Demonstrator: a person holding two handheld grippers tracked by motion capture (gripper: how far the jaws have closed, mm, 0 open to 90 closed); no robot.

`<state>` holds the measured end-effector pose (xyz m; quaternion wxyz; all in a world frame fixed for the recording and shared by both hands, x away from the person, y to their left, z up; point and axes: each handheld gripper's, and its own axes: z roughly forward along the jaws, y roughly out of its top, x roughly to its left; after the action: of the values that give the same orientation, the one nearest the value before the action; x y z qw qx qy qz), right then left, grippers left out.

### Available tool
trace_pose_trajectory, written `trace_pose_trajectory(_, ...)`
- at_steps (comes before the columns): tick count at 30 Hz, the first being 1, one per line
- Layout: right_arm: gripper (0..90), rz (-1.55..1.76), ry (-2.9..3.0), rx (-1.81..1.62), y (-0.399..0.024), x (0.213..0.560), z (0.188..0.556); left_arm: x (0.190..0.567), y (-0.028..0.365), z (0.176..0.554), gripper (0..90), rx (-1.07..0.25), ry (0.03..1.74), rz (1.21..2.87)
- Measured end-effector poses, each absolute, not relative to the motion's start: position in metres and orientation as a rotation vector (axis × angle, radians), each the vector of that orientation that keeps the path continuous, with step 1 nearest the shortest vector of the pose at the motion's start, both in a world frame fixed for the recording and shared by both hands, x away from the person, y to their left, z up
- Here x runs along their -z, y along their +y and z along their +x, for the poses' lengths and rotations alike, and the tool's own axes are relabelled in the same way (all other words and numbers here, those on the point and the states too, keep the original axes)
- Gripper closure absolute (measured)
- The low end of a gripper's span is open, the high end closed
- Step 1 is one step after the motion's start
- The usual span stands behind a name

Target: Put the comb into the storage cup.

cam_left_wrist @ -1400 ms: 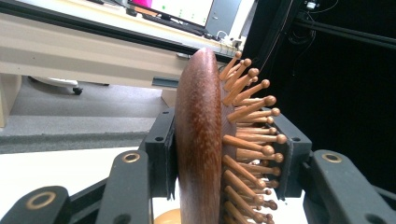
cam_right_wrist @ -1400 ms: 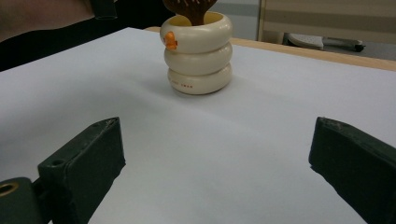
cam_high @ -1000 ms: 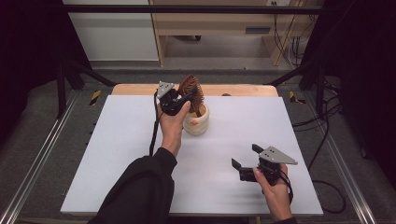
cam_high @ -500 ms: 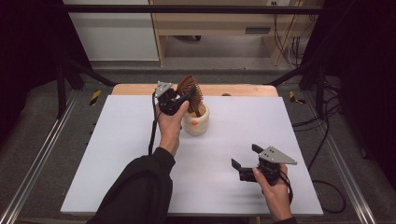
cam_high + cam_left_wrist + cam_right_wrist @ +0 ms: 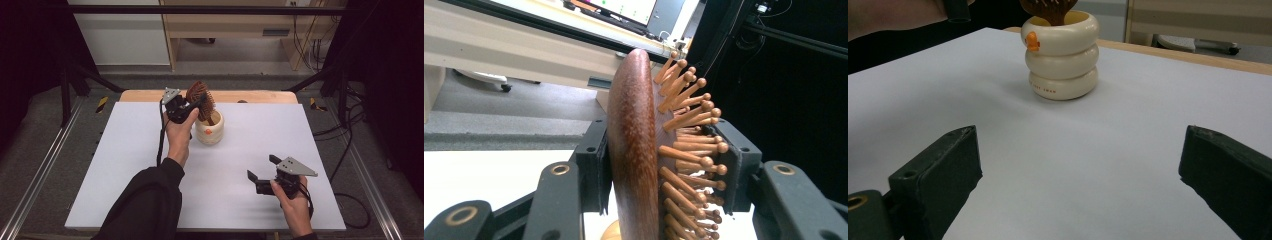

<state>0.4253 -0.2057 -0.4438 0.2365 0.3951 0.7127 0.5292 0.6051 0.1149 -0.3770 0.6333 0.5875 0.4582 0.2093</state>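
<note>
Glossy wooden hairbrush [image 5: 634,150], glazed ceramic cup [image 5: 1062,55]

No text can be read with certainty. A small line of print is seen low on the cream holder [image 5: 1063,55], too small to be made out. An orange mark is borne near its rim.

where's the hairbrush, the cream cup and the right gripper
hairbrush [image 5: 634,145], left gripper view, wooden back
cream cup [image 5: 1062,55], right gripper view, middle ring
right gripper [image 5: 262,172], high view, between its jaws
</note>
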Motion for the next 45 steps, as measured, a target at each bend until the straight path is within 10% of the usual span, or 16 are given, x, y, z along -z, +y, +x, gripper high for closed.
trace_pose_trajectory(45,3.7,1.081,1.959,-1.455,-0.205,0.444,0.425,0.384,0.129,0.607,46.1,-0.446,1.083,1.328)
